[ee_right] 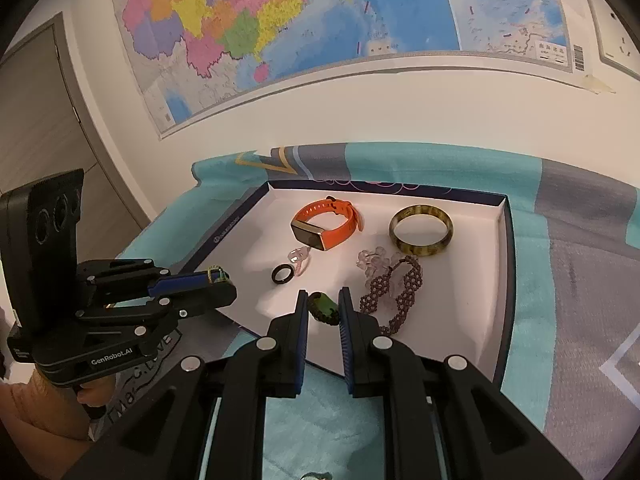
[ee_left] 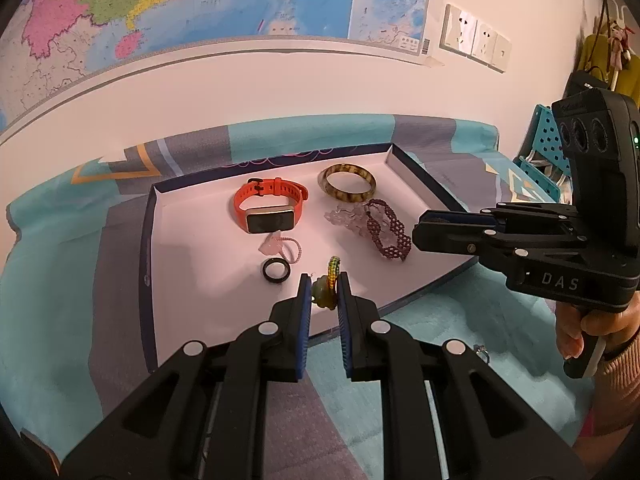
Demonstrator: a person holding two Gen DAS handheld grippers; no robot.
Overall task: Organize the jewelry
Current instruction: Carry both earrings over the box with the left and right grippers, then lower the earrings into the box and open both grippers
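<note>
A white tray (ee_left: 192, 264) with a dark blue rim lies on the cloth, also in the right wrist view (ee_right: 472, 304). In it lie an orange smart band (ee_left: 267, 207), an amber bangle (ee_left: 347, 182), a purple beaded bracelet (ee_left: 386, 232), clear crystals (ee_left: 343, 218), a pink charm (ee_left: 276, 245) and a black ring (ee_left: 275, 270). My left gripper (ee_left: 324, 284) is shut on a green pendant with a woven cord (ee_left: 327, 290), just above the tray's near part. My right gripper (ee_right: 323, 300) is narrowly parted around a green braided piece (ee_right: 325, 307); contact is unclear.
A teal and grey cloth (ee_left: 420, 320) covers the surface. A small silver ring (ee_left: 481, 352) lies on the cloth by the left gripper. A map (ee_right: 320, 20) hangs on the wall behind. Wall sockets (ee_left: 476, 38) and a blue pegboard (ee_left: 540, 160) are at the right.
</note>
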